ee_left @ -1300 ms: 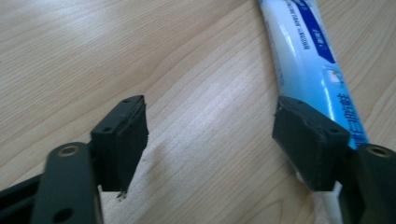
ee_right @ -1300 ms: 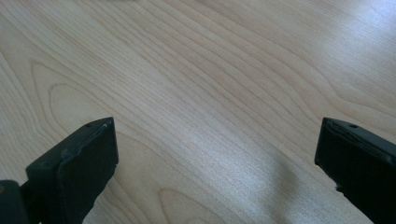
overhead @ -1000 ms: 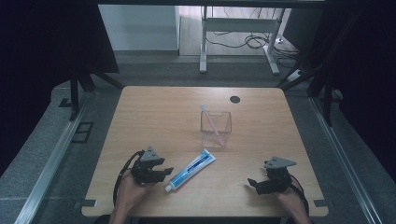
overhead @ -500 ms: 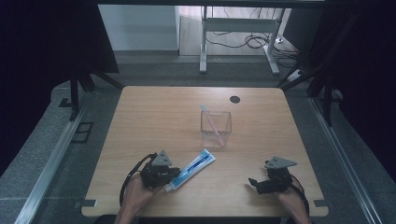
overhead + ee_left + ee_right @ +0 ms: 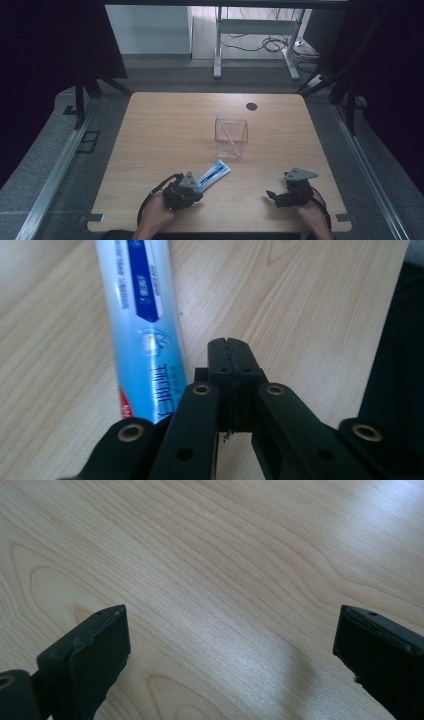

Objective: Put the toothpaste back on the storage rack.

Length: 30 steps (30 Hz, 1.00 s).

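One toothpaste tube is lying flat on the table, low and just left of centre in the high view, its flat end pointing up-right toward the clear container, which is standing near but apart from it with a pink toothbrush leaning inside. In the left gripper view the tube is running up the left of the frame, just beside the jaws and not between them.

The left gripper is now sitting at the tube's near end, having travelled rightward from a position well apart from it a second ago. Its jaws are pressed together with nothing between them. The tube appears to be lying much as it was earlier, so no lift is yet under way.

The right gripper is resting at the lower right of the high view, in the same place as before, jaws spread wide over bare wood.

Judgement: the approach is being completed, but the left gripper is needing to part its jaws and shift over the tube before any grasp can be made.
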### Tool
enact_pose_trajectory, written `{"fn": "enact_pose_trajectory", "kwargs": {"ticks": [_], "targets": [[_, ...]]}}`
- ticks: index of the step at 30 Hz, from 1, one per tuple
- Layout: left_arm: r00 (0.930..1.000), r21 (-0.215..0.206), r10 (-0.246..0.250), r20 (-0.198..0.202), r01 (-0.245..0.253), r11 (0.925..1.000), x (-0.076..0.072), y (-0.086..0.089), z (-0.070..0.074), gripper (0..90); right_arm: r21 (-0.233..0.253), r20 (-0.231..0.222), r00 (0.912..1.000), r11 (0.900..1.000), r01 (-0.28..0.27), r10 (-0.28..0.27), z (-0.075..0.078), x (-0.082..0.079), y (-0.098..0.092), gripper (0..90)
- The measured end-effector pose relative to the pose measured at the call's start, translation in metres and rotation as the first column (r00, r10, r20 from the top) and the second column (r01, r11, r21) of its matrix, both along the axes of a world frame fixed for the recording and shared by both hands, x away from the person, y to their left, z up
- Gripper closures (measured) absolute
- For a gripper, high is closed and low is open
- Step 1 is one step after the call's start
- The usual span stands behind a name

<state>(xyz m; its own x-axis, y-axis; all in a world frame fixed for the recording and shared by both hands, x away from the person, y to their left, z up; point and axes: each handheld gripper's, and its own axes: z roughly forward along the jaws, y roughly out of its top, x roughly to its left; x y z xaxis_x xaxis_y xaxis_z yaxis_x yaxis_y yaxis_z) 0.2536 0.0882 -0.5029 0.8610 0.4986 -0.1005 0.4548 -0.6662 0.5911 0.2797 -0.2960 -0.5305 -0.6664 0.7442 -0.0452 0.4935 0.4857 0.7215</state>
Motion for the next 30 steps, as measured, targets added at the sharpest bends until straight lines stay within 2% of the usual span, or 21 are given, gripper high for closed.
{"fn": "enact_pose_trajectory", "kwargs": {"ticks": [6,9,12,19,21,26,30], "targets": [[1.0000,0.054,0.007,0.002,-0.007,0.9985,0.002,0.000,-0.006,89.5,-0.005,-0.004,1.0000,1.000,-0.007,0.007,-0.001,0.000,0.002,2.1],[0.9998,0.032,0.012,-0.016,-0.011,0.9994,0.003,0.002,-0.007,89.6,-0.005,-0.005,1.0000,1.000,-0.007,0.007,-0.001,0.000,0.002,2.3],[0.9996,0.031,0.017,-0.022,-0.016,0.9994,0.005,0.005,-0.007,89.6,-0.005,-0.006,0.9999,1.000,-0.008,0.008,-0.001,0.000,0.001,2.3],[0.9995,0.037,0.031,-0.004,-0.031,0.9988,0.010,0.015,-0.008,89.5,-0.006,-0.010,0.9999,1.000,-0.012,0.012,-0.002,0.000,0.001,2.5],[0.9995,0.037,0.031,-0.010,-0.031,0.9988,0.011,0.017,-0.008,89.5,-0.006,-0.010,0.9999,1.000,-0.011,0.011,-0.002,0.000,0.001,2.6],[0.9994,0.026,0.013,-0.030,-0.013,0.9996,0.012,0.016,-0.008,89.5,-0.003,-0.009,0.9999,1.000,-0.011,0.011,-0.001,0.000,0.001,2.7],[0.9998,0.028,0.007,-0.018,-0.007,0.9996,0.014,0.014,-0.002,87.6,0.000,-0.012,0.9999,1.000,-0.009,0.009,-0.002,0.001,0.000,2.7]]}}
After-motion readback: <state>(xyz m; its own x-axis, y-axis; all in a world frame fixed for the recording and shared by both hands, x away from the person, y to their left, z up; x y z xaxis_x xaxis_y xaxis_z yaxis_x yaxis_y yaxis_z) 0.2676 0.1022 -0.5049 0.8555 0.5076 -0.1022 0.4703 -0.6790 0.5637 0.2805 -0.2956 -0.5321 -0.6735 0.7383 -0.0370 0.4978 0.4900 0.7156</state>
